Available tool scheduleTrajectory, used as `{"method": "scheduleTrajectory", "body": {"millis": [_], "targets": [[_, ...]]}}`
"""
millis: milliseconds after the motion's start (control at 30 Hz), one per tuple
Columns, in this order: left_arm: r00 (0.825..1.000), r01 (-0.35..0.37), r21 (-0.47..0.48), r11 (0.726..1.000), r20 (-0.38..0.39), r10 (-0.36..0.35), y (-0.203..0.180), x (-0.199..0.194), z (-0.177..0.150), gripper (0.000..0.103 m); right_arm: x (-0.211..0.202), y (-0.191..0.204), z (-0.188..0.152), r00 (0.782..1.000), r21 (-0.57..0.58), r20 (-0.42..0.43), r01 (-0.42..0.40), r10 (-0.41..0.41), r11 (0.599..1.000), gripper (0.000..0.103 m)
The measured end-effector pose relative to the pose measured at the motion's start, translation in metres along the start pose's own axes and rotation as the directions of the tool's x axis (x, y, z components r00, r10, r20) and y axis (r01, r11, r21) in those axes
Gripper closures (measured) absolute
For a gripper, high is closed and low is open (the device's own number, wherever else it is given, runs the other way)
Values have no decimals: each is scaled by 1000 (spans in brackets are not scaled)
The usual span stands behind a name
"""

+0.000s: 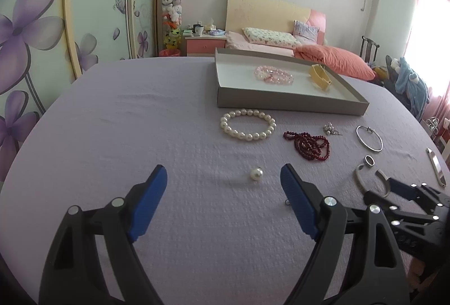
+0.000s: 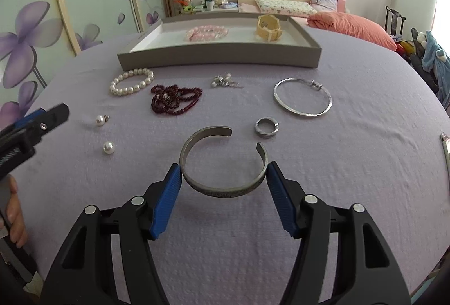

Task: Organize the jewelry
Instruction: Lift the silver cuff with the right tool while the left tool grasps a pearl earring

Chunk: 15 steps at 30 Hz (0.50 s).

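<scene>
The right hand-held gripper (image 2: 223, 178) brackets the open silver cuff (image 2: 222, 161): its blue pads sit at the cuff's 9 and 3 o'clock flanks, touching or nearly so, with the cuff's gap turned to 1 o'clock, away from the jaws. Whether the cuff is already pinched or merely straddled cannot be told; gripping across the closed arc would probably keep the band from springing. The left hand-held gripper (image 1: 223, 181) hangs spread and holds nothing, a loose pearl (image 1: 256, 174) lying on the lilac worktop (image 1: 140, 122) between its fingertips, likely its next pick.

The grey tray (image 2: 219, 58) stands at 12 o'clock and already holds a pink bead bracelet (image 2: 206, 32) and a yellow clip (image 2: 268, 27), so it appears to be the collecting place. Unsorted pieces lie in a row just before it:

- pearl bracelet (image 2: 132, 81)
- dark red bead strand (image 2: 175, 99)
- small silver cluster (image 2: 225, 80)
- thin bangle (image 2: 303, 97)
- ring (image 2: 266, 127)
- second pearl (image 2: 100, 120)
</scene>
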<state>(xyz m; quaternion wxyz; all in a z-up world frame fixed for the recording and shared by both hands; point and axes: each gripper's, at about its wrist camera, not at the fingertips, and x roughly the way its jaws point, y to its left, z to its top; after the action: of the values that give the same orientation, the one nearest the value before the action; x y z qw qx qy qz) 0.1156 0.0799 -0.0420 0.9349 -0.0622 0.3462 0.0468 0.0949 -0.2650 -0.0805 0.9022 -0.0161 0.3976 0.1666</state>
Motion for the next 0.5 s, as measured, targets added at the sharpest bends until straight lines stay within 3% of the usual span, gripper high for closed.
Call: {"method": "scheduleTrajectory", "body": {"millis": [100,233,500], "targets": [[1000,-8,20,1000,-30,8,-9,10,0,22,-5,-5,4,1000,7,10,-14,14,1000,39],[996,-23,58,998,-81,28,-22,27,1,39,-8,-8,8,999,15,22,-30,30,999,39],[986,-5,44,999,-164,13,-33,50,3,57,-7,-11,13,998,24,20,-53,53,998,39]]}}
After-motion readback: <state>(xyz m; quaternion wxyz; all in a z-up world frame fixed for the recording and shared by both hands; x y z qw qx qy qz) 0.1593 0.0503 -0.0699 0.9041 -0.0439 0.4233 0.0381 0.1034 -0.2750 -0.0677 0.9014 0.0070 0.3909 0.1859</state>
